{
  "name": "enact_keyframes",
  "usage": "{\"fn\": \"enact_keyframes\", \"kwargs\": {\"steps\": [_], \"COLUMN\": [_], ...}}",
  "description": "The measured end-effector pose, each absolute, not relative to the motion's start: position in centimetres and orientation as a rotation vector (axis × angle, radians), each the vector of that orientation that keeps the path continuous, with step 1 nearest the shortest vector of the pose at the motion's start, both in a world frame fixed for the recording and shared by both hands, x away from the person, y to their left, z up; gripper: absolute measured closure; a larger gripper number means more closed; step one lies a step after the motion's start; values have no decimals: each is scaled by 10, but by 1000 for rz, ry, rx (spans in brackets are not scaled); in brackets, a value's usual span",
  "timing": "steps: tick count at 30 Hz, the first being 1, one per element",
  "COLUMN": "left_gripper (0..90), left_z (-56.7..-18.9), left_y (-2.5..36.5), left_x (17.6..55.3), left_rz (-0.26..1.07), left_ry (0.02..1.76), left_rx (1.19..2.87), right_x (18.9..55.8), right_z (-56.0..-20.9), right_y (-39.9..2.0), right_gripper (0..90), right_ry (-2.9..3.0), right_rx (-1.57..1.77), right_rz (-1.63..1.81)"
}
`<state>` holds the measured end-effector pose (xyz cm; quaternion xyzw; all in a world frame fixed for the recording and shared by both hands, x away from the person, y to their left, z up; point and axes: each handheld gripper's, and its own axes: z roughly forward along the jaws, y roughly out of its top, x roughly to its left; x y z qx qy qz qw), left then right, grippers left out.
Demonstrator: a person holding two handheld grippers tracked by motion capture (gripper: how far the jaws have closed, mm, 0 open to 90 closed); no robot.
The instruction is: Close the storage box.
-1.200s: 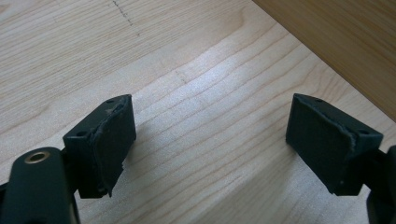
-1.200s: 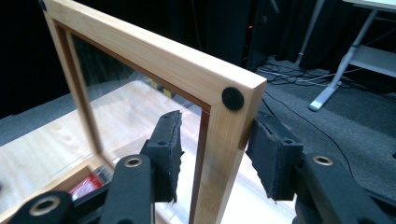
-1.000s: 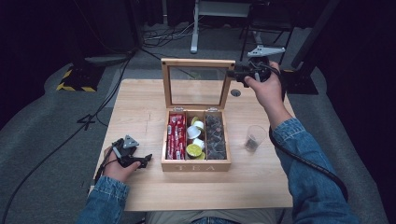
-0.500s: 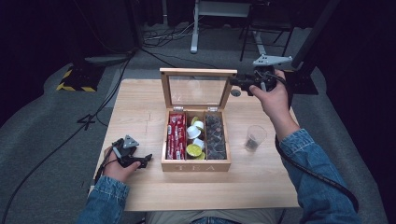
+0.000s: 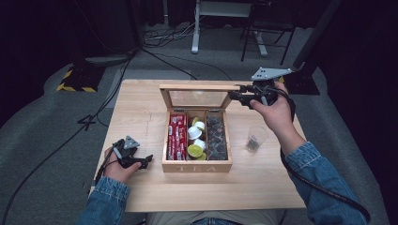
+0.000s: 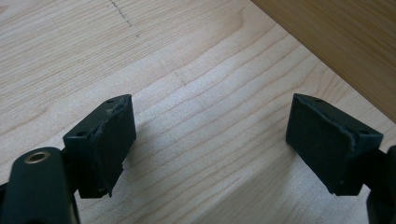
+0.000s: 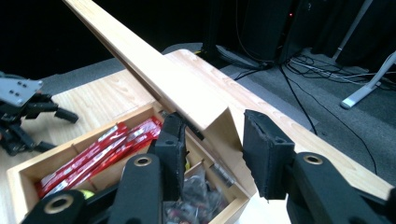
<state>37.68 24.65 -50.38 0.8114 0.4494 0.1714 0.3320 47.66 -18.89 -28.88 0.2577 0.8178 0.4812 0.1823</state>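
A wooden tea box point(image 5: 197, 165) stands mid-table with its glass-paned lid point(image 5: 197, 87) raised and leaning forward over it. My right gripper point(image 5: 234, 95) is at the lid's top right corner. In the right gripper view the lid point(image 7: 154, 70) has its corner between the jaws of the right gripper point(image 7: 212, 140). It lies against one pad, with a gap to the other; the jaws have just been opening. My left gripper point(image 5: 146, 161) rests on the table left of the box. Its jaws point(image 6: 210, 140) are open over bare wood.
The box holds red packets point(image 5: 177, 136), white and lime capsules point(image 5: 195, 140) and dark wrapped pieces point(image 5: 216, 138). A clear plastic cup point(image 5: 256, 139) stands right of the box, under my right forearm. The left gripper point(image 7: 28, 112) lies beyond the box.
The lid's top edge has come down and forward over the box, and my right gripper has come down with it. The left gripper has stayed in place.
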Motion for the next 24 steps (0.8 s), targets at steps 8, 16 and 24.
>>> {"fn": "enact_keyframes", "kwargs": {"steps": [8,16,24], "left_gripper": [163,164,163], "left_z": [-504,-504,-504], "left_y": [246,247,246], "left_x": [377,377,377], "left_rz": [447,449,447], "left_ry": [1175,1174,1174], "left_rx": [2120,2121,2120], "right_x": [458,442,430], "right_z": [-298,-308,-318], "right_y": [-190,-189,-189], "right_gripper": [565,536,501], "right_ry": [2336,2358,2375], "right_rx": [696,661,649], "right_rz": [1331,1294,1278]}}
